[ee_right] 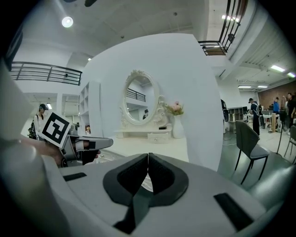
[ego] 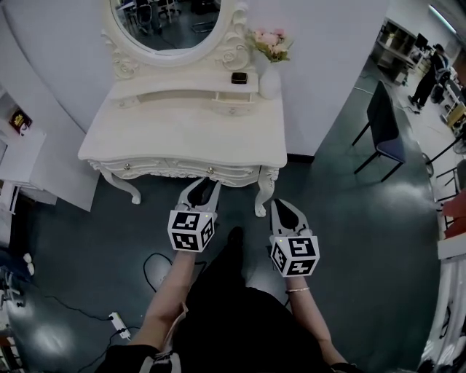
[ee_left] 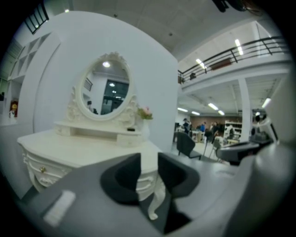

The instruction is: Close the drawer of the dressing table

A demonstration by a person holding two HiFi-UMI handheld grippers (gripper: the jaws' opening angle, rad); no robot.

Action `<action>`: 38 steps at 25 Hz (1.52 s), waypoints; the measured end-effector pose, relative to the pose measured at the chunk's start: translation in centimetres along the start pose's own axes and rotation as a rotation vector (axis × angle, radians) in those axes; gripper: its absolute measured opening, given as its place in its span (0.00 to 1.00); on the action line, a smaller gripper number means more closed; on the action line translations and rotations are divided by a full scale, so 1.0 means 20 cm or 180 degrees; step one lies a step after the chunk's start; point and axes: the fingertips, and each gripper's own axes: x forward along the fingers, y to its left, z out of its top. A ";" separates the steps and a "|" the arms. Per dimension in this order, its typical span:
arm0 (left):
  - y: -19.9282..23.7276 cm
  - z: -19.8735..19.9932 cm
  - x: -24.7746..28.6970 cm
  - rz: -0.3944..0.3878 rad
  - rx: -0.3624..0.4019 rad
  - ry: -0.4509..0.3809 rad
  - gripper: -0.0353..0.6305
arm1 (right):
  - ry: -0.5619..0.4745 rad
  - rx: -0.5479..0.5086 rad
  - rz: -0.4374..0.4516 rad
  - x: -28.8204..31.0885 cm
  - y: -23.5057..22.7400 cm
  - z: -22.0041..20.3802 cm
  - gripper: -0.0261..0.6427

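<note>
The white dressing table (ego: 182, 135) with an oval mirror (ego: 171, 22) stands against the white wall. Its drawer front (ego: 171, 169) with small knobs sits in line with the table's front edge. My left gripper (ego: 207, 183) is just in front of that edge, near the right-hand knob (ego: 210, 170), apart from it. It is open with nothing between its fingers. In the left gripper view the gripper (ee_left: 149, 159) frames the table's right front leg (ee_left: 155, 203). My right gripper (ego: 282, 204) hovers lower right, near that leg, shut and empty. The right gripper view shows it (ee_right: 148, 156) closed.
A white vase of pink flowers (ego: 269, 73) and a small dark item (ego: 239, 78) stand on the table's rear shelf. A black chair (ego: 382, 124) is to the right. A cable and power strip (ego: 119, 324) lie on the dark floor at left. White shelving (ego: 22, 156) stands left.
</note>
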 end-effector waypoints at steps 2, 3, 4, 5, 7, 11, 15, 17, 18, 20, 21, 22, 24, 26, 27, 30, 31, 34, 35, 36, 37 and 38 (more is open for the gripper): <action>0.03 0.01 0.08 -0.0013 -0.0011 0.0010 0.23 | 0.0029 0.0002 -0.0015 0.07 -0.04 0.01 0.05; 0.05 0.02 0.13 -0.0019 -0.0013 0.0010 0.23 | 0.0038 -0.0002 -0.0015 0.11 -0.05 0.02 0.05; 0.07 0.04 0.17 -0.0024 -0.0013 0.0010 0.23 | 0.0042 -0.0008 -0.0015 0.15 -0.07 0.03 0.05; 0.10 0.05 0.22 -0.0031 -0.0013 0.0013 0.23 | 0.0043 -0.0013 -0.0020 0.19 -0.09 0.05 0.05; 0.14 0.06 0.32 -0.0046 -0.0023 0.0029 0.24 | 0.0052 -0.0015 -0.0047 0.27 -0.13 0.08 0.05; 0.23 0.10 0.49 -0.0050 -0.0046 0.0080 0.25 | 0.0104 -0.0002 -0.0080 0.44 -0.20 0.13 0.05; 0.33 0.13 0.68 -0.0040 -0.0063 0.0151 0.26 | 0.0108 0.0002 -0.0109 0.62 -0.26 0.19 0.05; 0.37 0.14 0.77 -0.0041 -0.0088 0.0203 0.27 | 0.0125 0.0007 -0.0128 0.70 -0.29 0.21 0.05; 0.39 0.14 0.81 -0.0051 -0.0094 0.0225 0.28 | 0.0136 0.0008 -0.0138 0.74 -0.30 0.22 0.05; 0.42 0.16 0.89 -0.0075 -0.0091 0.0249 0.28 | 0.0150 0.0011 -0.0151 0.82 -0.33 0.25 0.05; 0.44 0.17 0.93 -0.0088 -0.0091 0.0251 0.28 | 0.0155 0.0012 -0.0157 0.85 -0.34 0.26 0.05; 0.46 0.18 0.97 -0.0099 -0.0094 0.0250 0.28 | 0.0160 0.0012 -0.0163 0.89 -0.35 0.27 0.05; 0.49 0.19 1.03 -0.0120 -0.0103 0.0248 0.28 | 0.0172 0.0011 -0.0182 0.96 -0.37 0.28 0.05; 0.51 0.20 1.09 -0.0141 -0.0100 0.0255 0.29 | 0.0179 0.0009 -0.0206 1.01 -0.39 0.30 0.05; 0.51 0.20 1.12 -0.0150 -0.0095 0.0263 0.29 | 0.0181 0.0007 -0.0220 1.03 -0.40 0.31 0.05; 0.52 0.20 1.19 -0.0173 -0.0096 0.0291 0.29 | 0.0195 0.0000 -0.0274 1.07 -0.43 0.33 0.05; 0.52 0.20 1.21 -0.0179 -0.0102 0.0299 0.29 | 0.0203 0.0000 -0.0293 1.08 -0.45 0.33 0.05; 0.53 0.19 1.26 -0.0177 -0.0114 0.0335 0.30 | 0.0232 -0.0001 -0.0323 1.10 -0.48 0.33 0.05; 0.53 0.18 1.27 -0.0167 -0.0115 0.0345 0.30 | 0.0235 -0.0002 -0.0323 1.11 -0.49 0.33 0.05; 0.53 0.18 1.29 -0.0157 -0.0117 0.0355 0.30 | 0.0232 -0.0004 -0.0321 1.12 -0.50 0.34 0.05; 0.54 0.18 1.30 -0.0147 -0.0118 0.0364 0.30 | 0.0226 -0.0008 -0.0316 1.13 -0.51 0.35 0.05; 0.54 0.18 1.32 -0.0138 -0.0119 0.0374 0.30 | 0.0219 -0.0014 -0.0310 1.15 -0.53 0.36 0.05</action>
